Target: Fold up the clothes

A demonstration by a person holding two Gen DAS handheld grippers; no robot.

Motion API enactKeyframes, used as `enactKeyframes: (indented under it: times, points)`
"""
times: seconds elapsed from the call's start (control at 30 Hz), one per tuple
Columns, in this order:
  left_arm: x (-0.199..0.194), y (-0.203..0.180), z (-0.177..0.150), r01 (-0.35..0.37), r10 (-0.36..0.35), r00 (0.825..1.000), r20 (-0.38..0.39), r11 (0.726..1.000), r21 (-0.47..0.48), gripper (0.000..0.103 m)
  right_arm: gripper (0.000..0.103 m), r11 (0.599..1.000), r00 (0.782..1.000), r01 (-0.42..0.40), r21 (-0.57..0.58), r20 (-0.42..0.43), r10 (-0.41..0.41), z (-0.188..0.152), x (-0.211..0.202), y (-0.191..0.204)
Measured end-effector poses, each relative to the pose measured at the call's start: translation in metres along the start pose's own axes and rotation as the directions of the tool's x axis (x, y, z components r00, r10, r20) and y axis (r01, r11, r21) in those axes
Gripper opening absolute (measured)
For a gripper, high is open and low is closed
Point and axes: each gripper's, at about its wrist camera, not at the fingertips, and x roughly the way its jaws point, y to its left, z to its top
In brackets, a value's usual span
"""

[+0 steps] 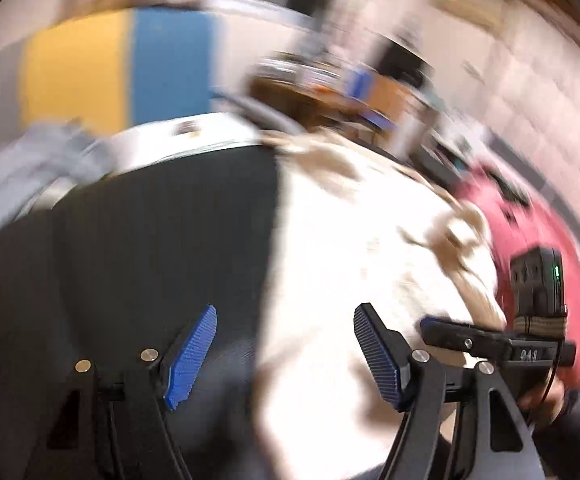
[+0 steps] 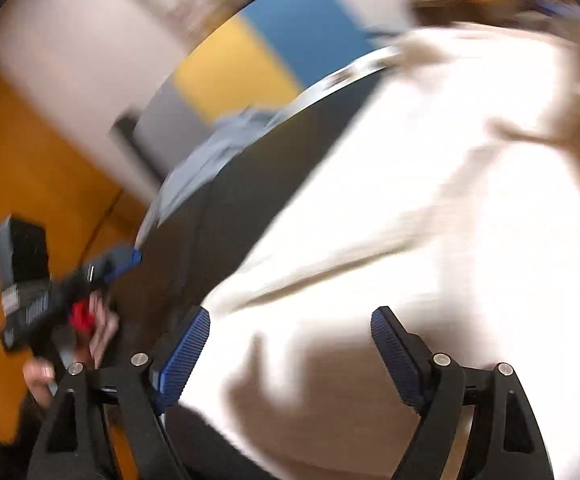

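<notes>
A white garment (image 1: 354, 264) lies crumpled on a dark table (image 1: 149, 232); both views are motion-blurred. My left gripper (image 1: 285, 320) is open and empty above the garment's left edge. My right gripper (image 2: 290, 320) is open and empty above the same white garment (image 2: 430, 200), near its front part. The right gripper also shows in the left wrist view (image 1: 424, 323), and the left gripper in the right wrist view (image 2: 135, 256), over the table's (image 2: 229, 208) left edge.
A light blue garment (image 1: 21, 168) lies at the table's far left corner; it also shows in the right wrist view (image 2: 205, 156). A pink garment (image 1: 538, 232) lies to the right. Yellow and blue wall panels (image 1: 129, 68) and a cluttered wooden desk (image 1: 350, 96) stand beyond the table.
</notes>
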Motion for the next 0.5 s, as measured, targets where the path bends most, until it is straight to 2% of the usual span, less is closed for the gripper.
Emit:
enactKeyframes:
  times: [0.1,0.2,0.23,0.3,0.37,0.47,0.5]
  points:
    - [0.044,-0.059,0.036,0.056,-0.046,0.998,-0.053,0.979,0.195,0.073,0.09,0.996,0.995,0.072,0.053,0.062,-0.075,-0.007,-0.029,-0.032]
    - [0.086,-0.097,0.05,0.062,-0.031,0.994,-0.108,0.951,0.304,0.073,0.092,0.998,0.994,0.064,0.027,0.083,-0.066,-0.016,-0.034,-0.046]
    - [0.101,-0.108,0.052,0.07,-0.027,0.991,-0.133,0.941,0.331,0.073,0.097,0.998,0.993,0.058,0.003,0.1,-0.058,-0.018,-0.035,-0.046]
    - [0.12,-0.12,0.052,0.087,-0.029,0.985,-0.167,0.932,0.353,0.073,0.103,0.998,0.991,0.052,-0.038,0.124,-0.047,-0.02,-0.034,-0.045]
    - [0.14,-0.127,0.051,0.092,-0.02,0.98,-0.198,0.928,0.362,0.073,0.103,0.993,0.989,0.077,-0.09,0.135,-0.064,-0.024,-0.025,-0.033]
    - [0.172,-0.126,0.054,0.111,-0.012,0.963,-0.271,0.93,0.351,0.073,0.103,0.981,0.984,0.114,-0.159,0.152,-0.09,-0.029,-0.018,-0.026]
    - [0.184,-0.126,0.052,0.103,0.01,0.955,-0.295,0.926,0.363,0.073,0.103,0.977,0.983,0.124,-0.176,0.159,-0.096,-0.03,-0.017,-0.025]
